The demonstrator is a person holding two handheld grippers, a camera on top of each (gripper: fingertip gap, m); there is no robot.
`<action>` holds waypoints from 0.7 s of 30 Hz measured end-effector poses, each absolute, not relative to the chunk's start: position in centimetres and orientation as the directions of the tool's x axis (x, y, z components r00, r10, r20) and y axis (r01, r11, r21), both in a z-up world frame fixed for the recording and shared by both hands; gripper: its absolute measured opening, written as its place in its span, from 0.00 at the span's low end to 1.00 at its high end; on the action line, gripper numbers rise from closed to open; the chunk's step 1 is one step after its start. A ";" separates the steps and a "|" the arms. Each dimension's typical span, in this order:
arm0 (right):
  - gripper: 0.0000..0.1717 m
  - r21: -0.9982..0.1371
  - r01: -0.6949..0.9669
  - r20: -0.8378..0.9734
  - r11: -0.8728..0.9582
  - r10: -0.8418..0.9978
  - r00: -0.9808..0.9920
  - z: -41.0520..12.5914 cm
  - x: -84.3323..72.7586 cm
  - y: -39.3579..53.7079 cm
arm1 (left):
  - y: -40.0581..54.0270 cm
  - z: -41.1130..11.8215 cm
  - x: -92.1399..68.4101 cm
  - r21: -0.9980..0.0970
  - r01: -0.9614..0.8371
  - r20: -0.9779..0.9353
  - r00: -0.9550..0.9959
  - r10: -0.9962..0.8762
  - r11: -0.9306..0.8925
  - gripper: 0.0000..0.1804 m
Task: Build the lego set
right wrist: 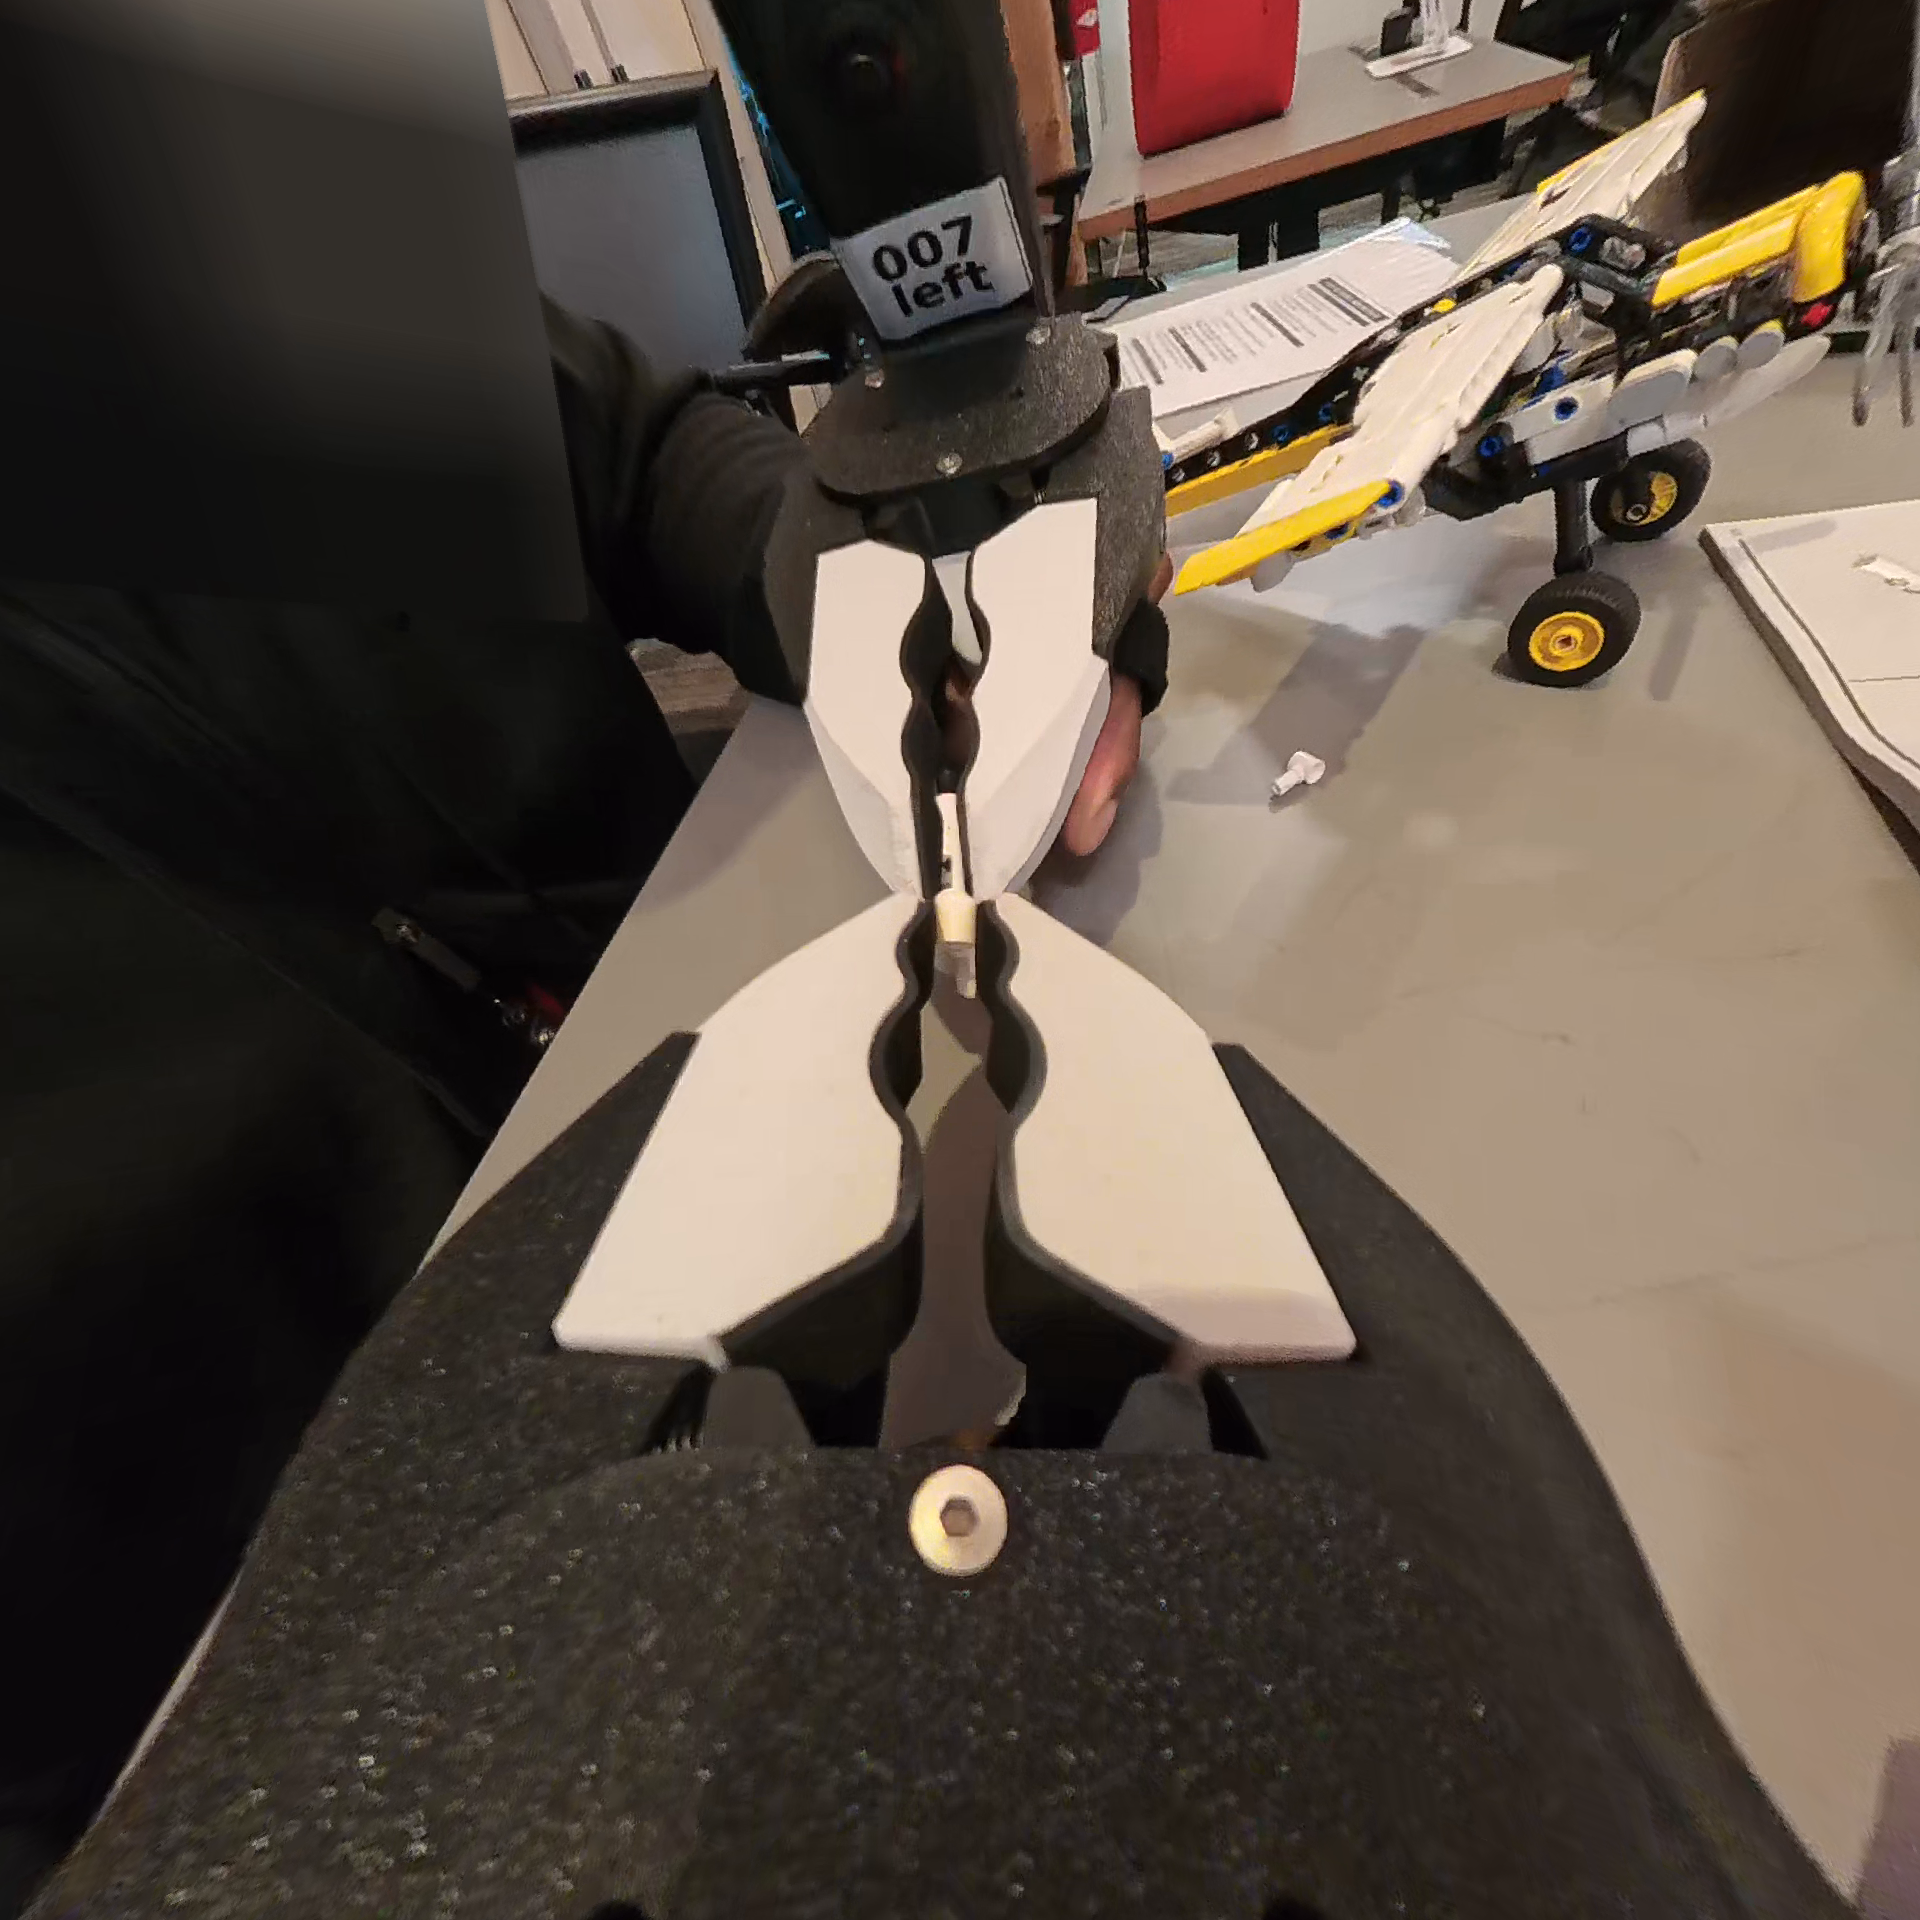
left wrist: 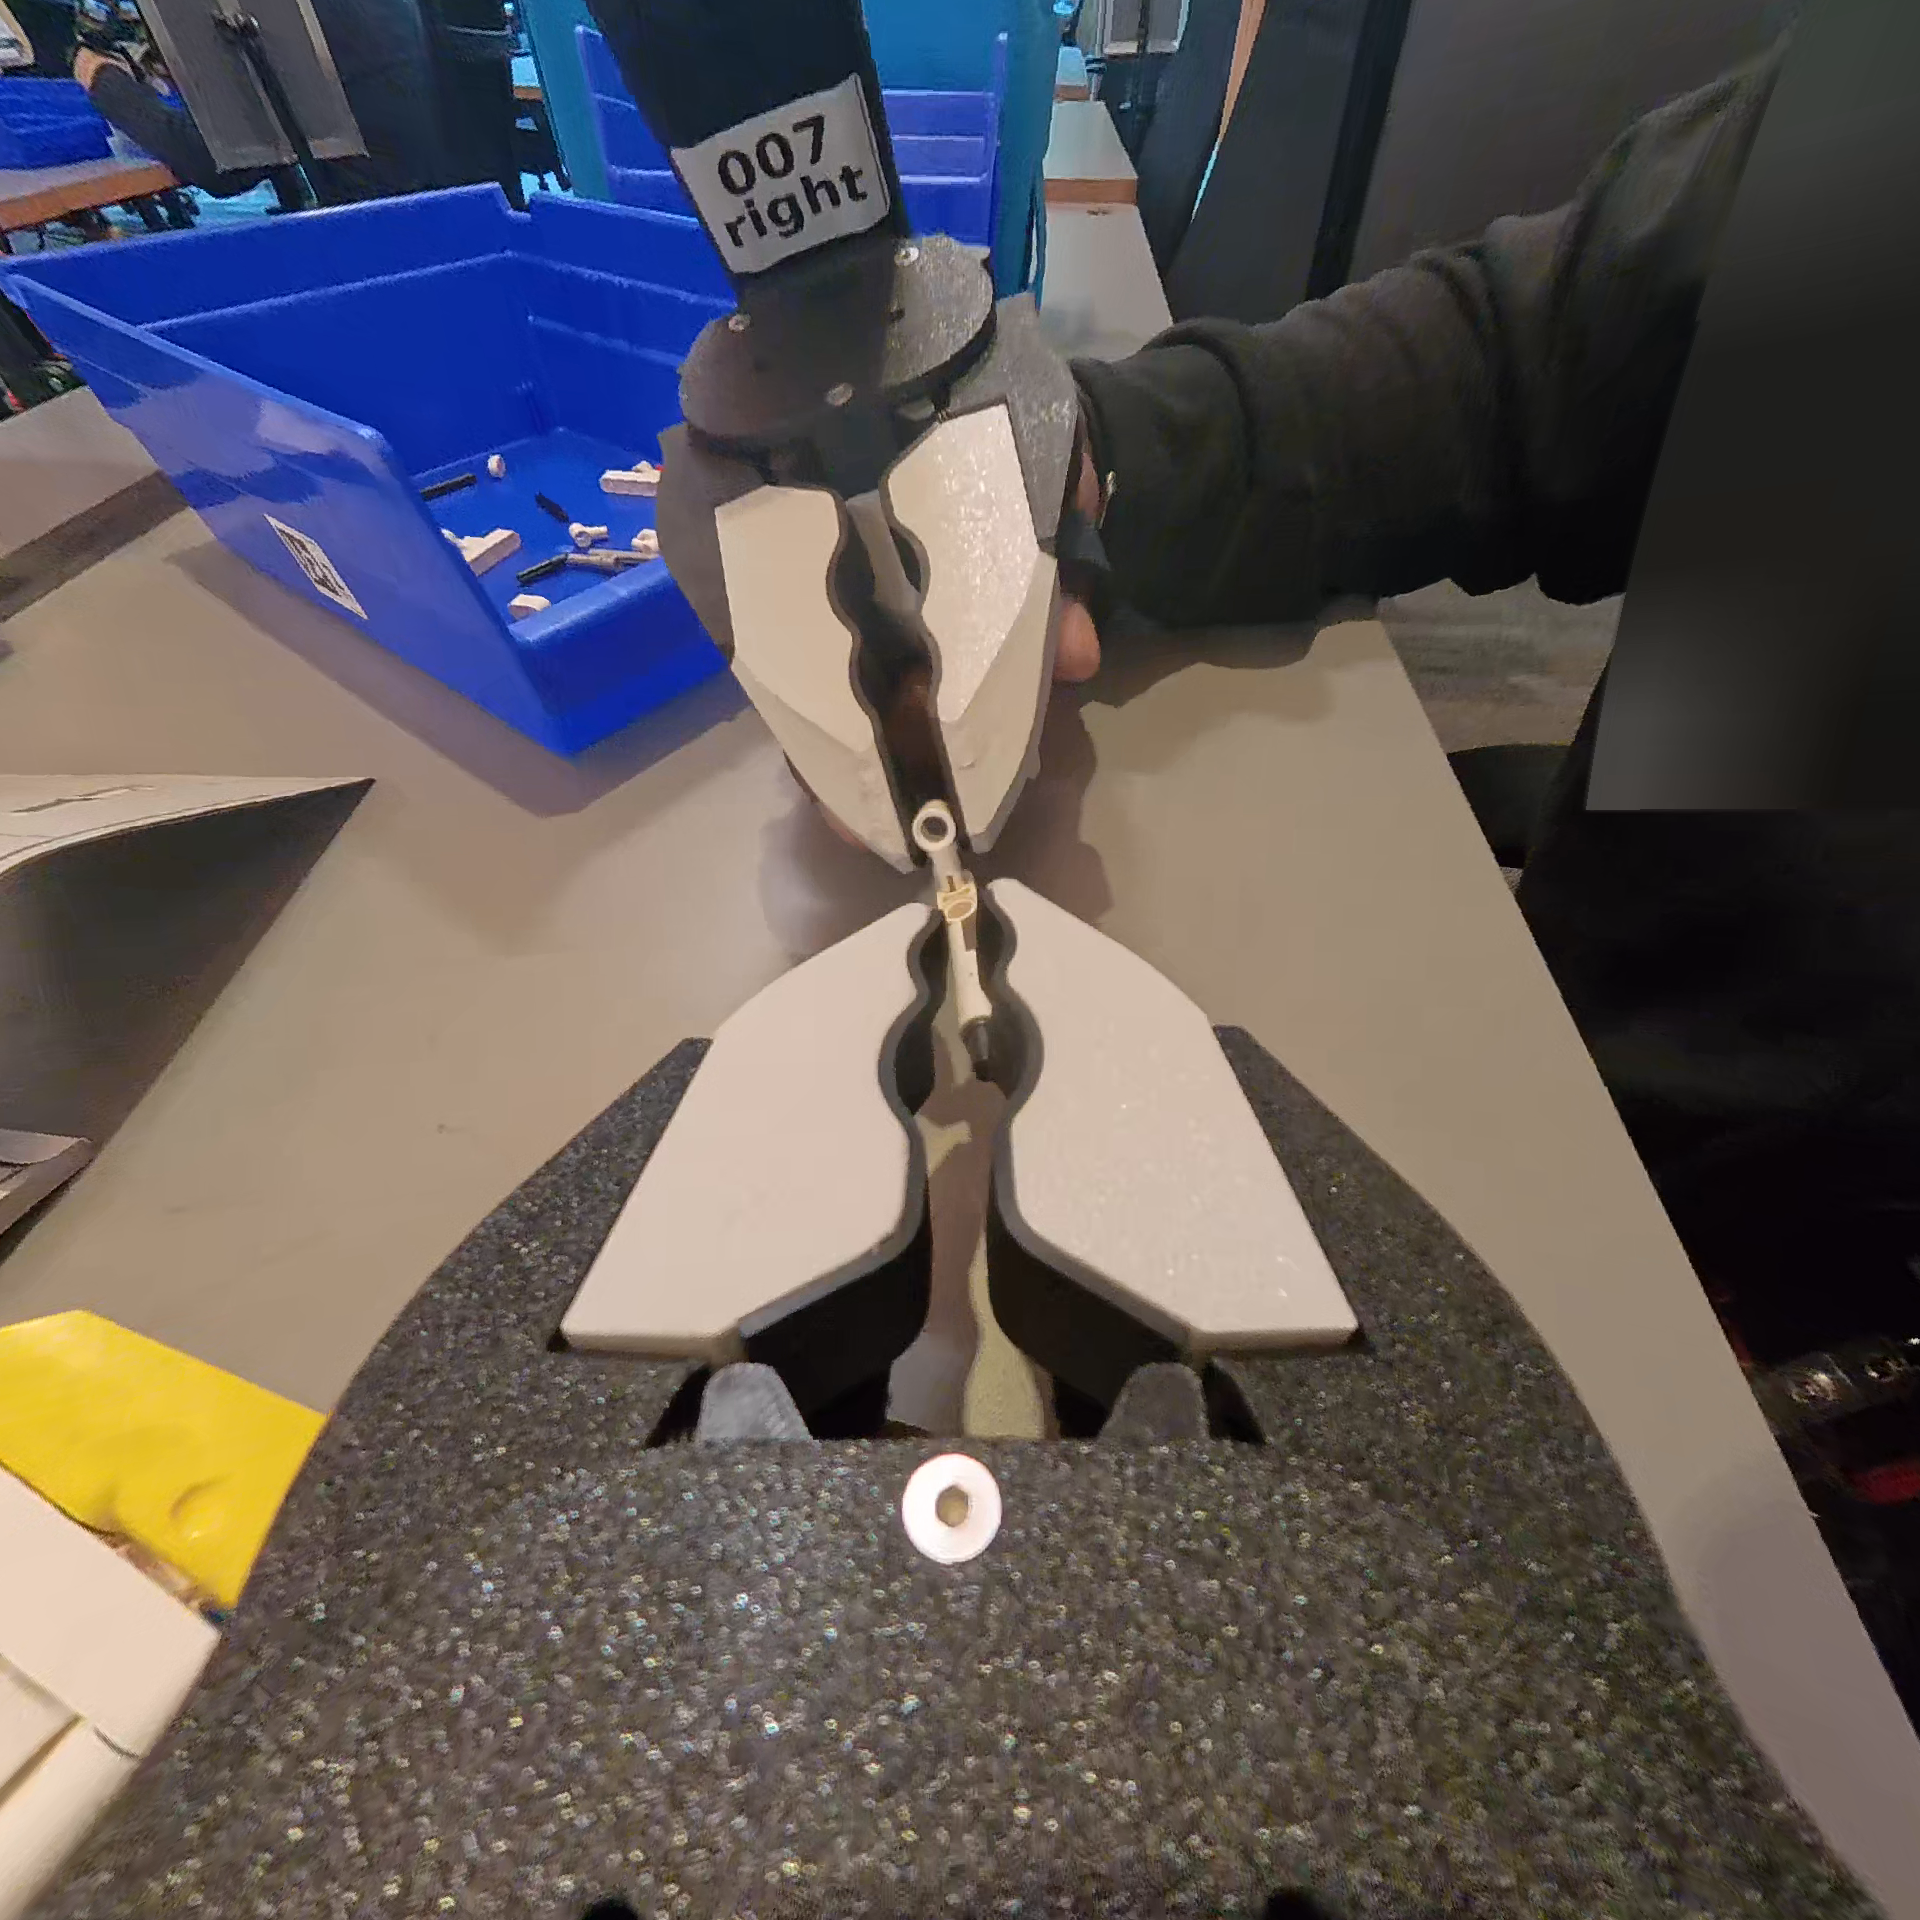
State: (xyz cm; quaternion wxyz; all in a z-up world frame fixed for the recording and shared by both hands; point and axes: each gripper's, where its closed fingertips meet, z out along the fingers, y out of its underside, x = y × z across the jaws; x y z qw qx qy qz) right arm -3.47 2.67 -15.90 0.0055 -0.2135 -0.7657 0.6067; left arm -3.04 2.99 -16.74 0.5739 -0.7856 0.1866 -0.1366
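The two grippers are meeting tip to tip above the near edge of the grey table (left wrist: 364,987), each held by a hand in a dark sleeve. The left gripper (left wrist: 961,906) is clamping its jaws together on a thin white rod (left wrist: 964,971) with a small black tip at its near end, the rod lying lengthwise in the narrow slot between its pale fingers (left wrist: 831,1039). The right gripper (right wrist: 951,914) is clamping on a short white peg with a ring at one end (left wrist: 935,831), and a cream-coloured joint piece (left wrist: 957,902) is sitting between the two parts just where the fingertips are meeting. To the far left a blue bin (left wrist: 260,436) is holding several small white and black pieces. On the far right of the table a yellow, white and black toy plane on wheels (right wrist: 1507,395) is standing, with printed sheets (right wrist: 1268,322) behind it and one small white peg (right wrist: 1297,774) lying loose near the left gripper
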 end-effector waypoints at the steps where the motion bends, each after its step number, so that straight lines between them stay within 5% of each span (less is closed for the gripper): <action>1: 0.04 -0.927 0.323 -0.245 0.192 0.341 -0.908 -16.2 -3.5 2.7 | 3.0 -17.1 -3.0 -0.945 -0.156 -0.012 0.894 -0.448 -0.286 0.03; 9: 0.04 -0.785 0.326 -0.096 0.527 0.416 -0.904 -21.4 -3.2 2.4 | 2.7 -22.2 -2.9 -0.760 -0.389 -0.122 0.872 -0.473 -0.521 0.03; 21: 0.04 -0.749 0.365 -0.116 0.553 0.434 -0.894 -22.1 -3.3 2.4 | 2.6 -22.9 -3.2 -0.725 -0.374 -0.093 0.885 -0.456 -0.578 0.05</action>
